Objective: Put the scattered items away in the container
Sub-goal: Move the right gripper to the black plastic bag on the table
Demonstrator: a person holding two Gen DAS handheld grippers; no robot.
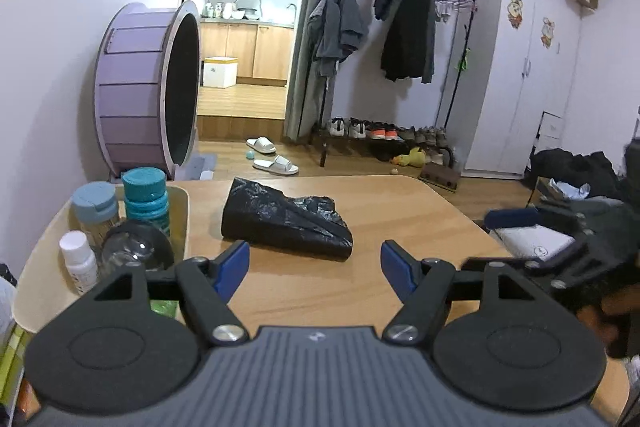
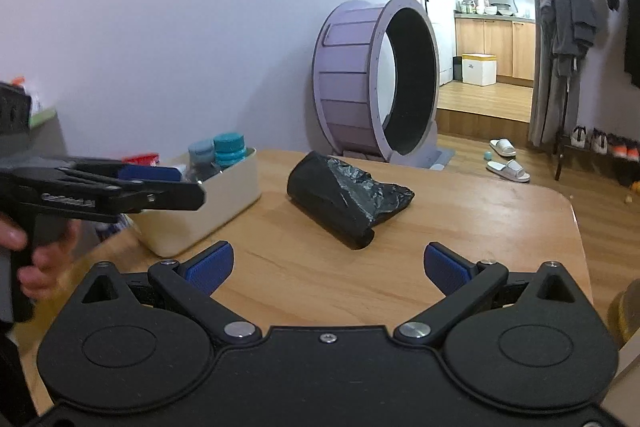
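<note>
A black roll of plastic bags [image 1: 284,217] lies on the wooden table [image 1: 400,211], also in the right wrist view [image 2: 344,199]. A cream container [image 1: 32,267] at the table's left holds several bottles, among them a teal-capped one [image 1: 145,201]; it also shows in the right wrist view [image 2: 208,211]. My left gripper [image 1: 314,269] is open and empty, just short of the roll. My right gripper [image 2: 328,267] is open and empty, also short of the roll. The left gripper appears in the right wrist view [image 2: 160,183] over the container. The right gripper appears at the right edge of the left wrist view [image 1: 516,223].
A white flat packet [image 1: 536,241] lies at the table's right edge under the right gripper. A purple cat wheel [image 1: 148,87] stands on the floor behind the table. A clothes rack [image 1: 400,47] and slippers [image 1: 276,163] are farther back.
</note>
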